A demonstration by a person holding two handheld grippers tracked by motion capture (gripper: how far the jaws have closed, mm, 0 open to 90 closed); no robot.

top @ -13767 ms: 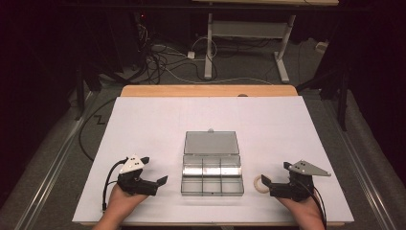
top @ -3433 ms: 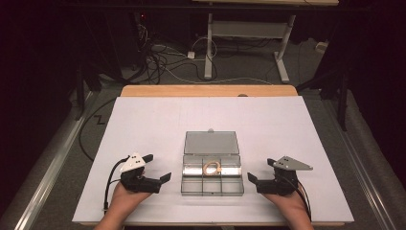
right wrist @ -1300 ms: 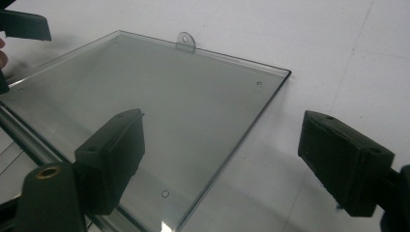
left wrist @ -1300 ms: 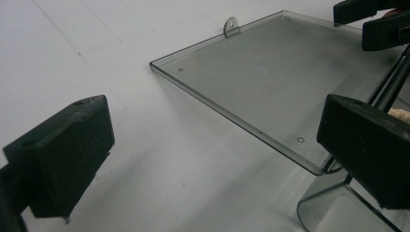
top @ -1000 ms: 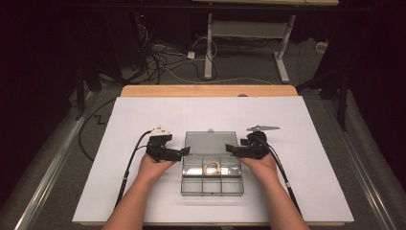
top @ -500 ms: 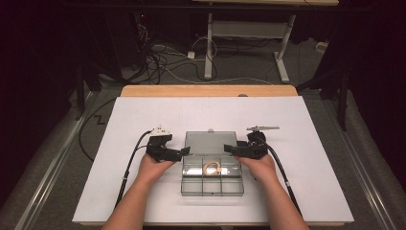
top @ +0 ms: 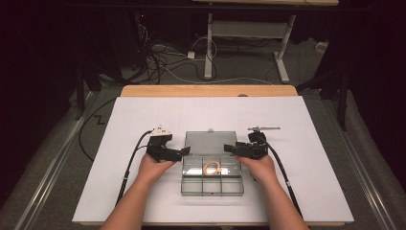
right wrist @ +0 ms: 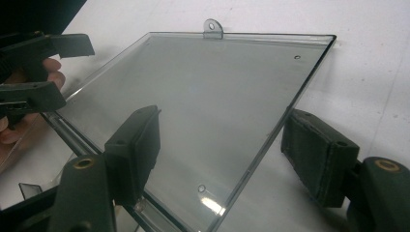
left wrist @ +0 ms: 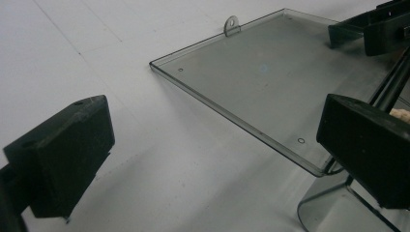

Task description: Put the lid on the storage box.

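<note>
A clear plastic compartment box (top: 187, 184) sits at the front middle of the white table, its lid (top: 210, 141) laid open flat behind it. A tan ring (top: 211, 168) lies in the middle compartment of the box's back row. My left gripper (top: 186, 152) stands open at the lid's left edge (left wrist: 227, 113), near the hinge; the jaws (left wrist: 212, 154) are wide apart. My right gripper (top: 228, 149) straddles the lid's right edge (right wrist: 203, 96). Its jaws (right wrist: 227, 145) have just been closing, one above the lid and one outside it, with no firm press visible.
The white table cover (top: 306, 158) stretches wide on both sides of the box. A wooden strip (top: 206, 91) runs along the far edge. Beyond it are floor cables (top: 163, 57) and a desk frame (top: 282, 57). A cable trails from each gripper toward the front.
The ring, first held right of the box, now lies inside it. Both hands have moved from the front corners up to the lid's sides, and have stayed there over the last second.
</note>
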